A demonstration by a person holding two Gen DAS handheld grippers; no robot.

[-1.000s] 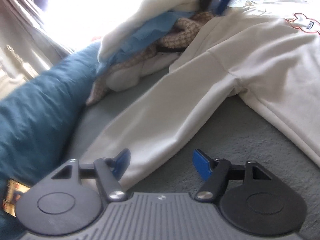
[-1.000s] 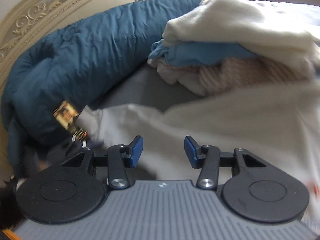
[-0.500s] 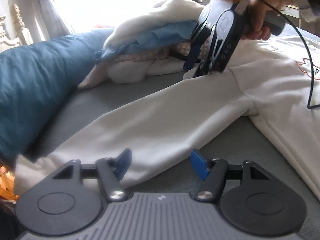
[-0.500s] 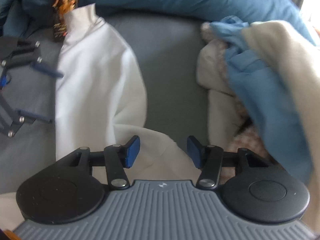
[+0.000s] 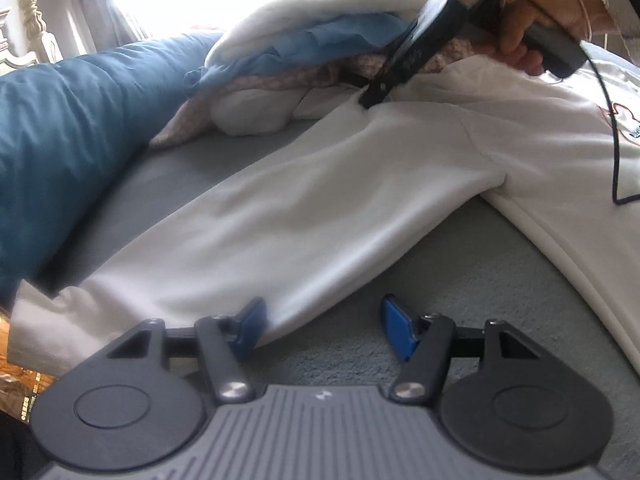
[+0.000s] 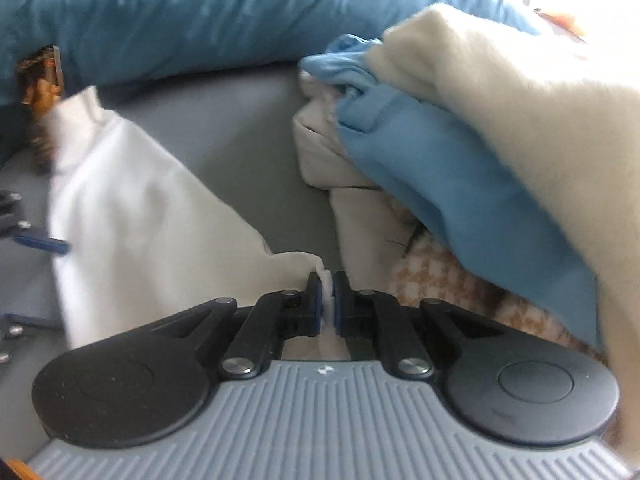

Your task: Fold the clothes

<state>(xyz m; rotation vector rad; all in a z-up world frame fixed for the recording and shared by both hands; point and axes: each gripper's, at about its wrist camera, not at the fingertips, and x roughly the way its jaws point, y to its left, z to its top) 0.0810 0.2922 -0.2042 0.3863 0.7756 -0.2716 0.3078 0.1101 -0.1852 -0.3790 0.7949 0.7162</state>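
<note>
A white sweatshirt [image 5: 540, 120] lies flat on the grey bed sheet [image 5: 460, 280], its long sleeve [image 5: 260, 220] stretched toward me. My left gripper [image 5: 324, 326] is open, low over the sheet at the sleeve's lower edge near the cuff, its left finger touching the cloth. My right gripper [image 6: 326, 294] is shut on a fold of the white sweatshirt [image 6: 132, 200] at the shoulder end of the sleeve. It also shows in the left wrist view [image 5: 376, 94], held by a hand, pressing down on the shoulder edge.
A pile of unfolded clothes [image 5: 312, 36], cream, light blue and checked beige, lies just behind the sweatshirt's shoulder [image 6: 460, 152]. A rolled teal duvet [image 5: 68, 128] runs along the left side. A headboard post [image 5: 32, 28] stands at far left.
My right gripper has closed on the sweatshirt's shoulder edge; it was open half a second ago. My left gripper stays open at the sleeve and has barely moved.
</note>
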